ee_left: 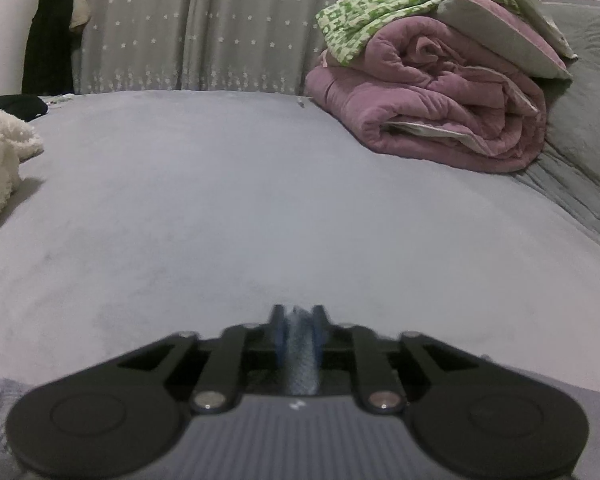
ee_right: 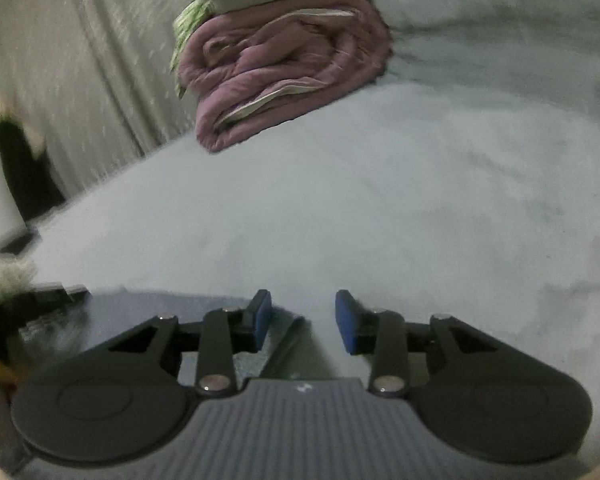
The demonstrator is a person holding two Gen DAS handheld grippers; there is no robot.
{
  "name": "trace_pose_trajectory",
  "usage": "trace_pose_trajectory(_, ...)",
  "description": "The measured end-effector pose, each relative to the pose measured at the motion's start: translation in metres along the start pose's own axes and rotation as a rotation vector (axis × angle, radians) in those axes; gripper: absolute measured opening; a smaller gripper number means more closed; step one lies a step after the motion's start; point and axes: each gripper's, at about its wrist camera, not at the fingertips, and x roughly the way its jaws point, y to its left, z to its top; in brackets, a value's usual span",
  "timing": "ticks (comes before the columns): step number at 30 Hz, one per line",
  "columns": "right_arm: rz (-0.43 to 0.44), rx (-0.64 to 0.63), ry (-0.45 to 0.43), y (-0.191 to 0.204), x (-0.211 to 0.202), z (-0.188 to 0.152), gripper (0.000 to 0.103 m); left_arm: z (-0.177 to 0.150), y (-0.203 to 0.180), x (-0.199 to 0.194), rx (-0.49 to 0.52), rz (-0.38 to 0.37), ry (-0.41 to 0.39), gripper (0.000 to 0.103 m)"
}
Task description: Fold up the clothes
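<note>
My left gripper (ee_left: 298, 320) pinches blue-grey cloth (ee_left: 300, 360); my right gripper (ee_right: 303, 320) gapes empty over a garment (ee_right: 148, 320). I should regrip its edge squarely.

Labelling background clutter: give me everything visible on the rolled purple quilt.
The purple quilt is a thick, padded, mauve bedcover, rolled and folded into a bulky bundle with a pale lining showing at its layered end. It lies on the grey bed at the far right, with a green patterned cloth and a pale folded pad stacked on top.

a rolled quilt (ee_left: 440, 108) lies far right on the bed (ee_left: 220, 200), a plush toy (ee_left: 0, 164) far left.
</note>
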Motion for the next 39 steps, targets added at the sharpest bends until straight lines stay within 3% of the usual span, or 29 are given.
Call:
trace_pose_trajectory(4,0.082,0.123,0.024,-0.014,-0.007,0.006,0.039,0.002,-0.007,-0.019,0.033,-0.049,-0.009,0.030)
trace_pose_trajectory(8,0.092,0.105,0.041,-0.005,-0.005,0.011,0.039,-0.002,-0.014,-0.044,0.083,-0.110,-0.015,0.031)
trace_pose_trajectory(12,0.106,-0.023,0.034,0.014,-0.009,0.012,0.039,-0.012,-0.009,-0.062,0.095,-0.149,-0.008,0.031)
trace_pose_trajectory(20,0.166,-0.452,0.096,0.078,-0.004,-0.011,0.039,-0.053,0.023,-0.110,0.100,-0.164,-0.017,0.036)
trace_pose_trajectory(23,0.127,-0.550,0.119,0.086,0.002,-0.021,0.039,-0.072,0.045,-0.131,0.043,-0.157,-0.003,0.036)
trace_pose_trajectory(28,0.055,-0.606,0.102,0.092,0.002,-0.026,0.044,-0.105,0.077,-0.172,-0.007,-0.138,0.016,0.037)
trace_pose_trajectory(30,0.008,-0.631,0.096,0.095,0.000,-0.029,0.049,-0.117,0.085,-0.192,0.009,-0.133,0.020,0.038)
trace_pose_trajectory(39,-0.159,-0.569,0.181,0.108,-0.036,-0.027,0.050,-0.164,0.099,-0.270,0.150,-0.139,0.046,0.047)
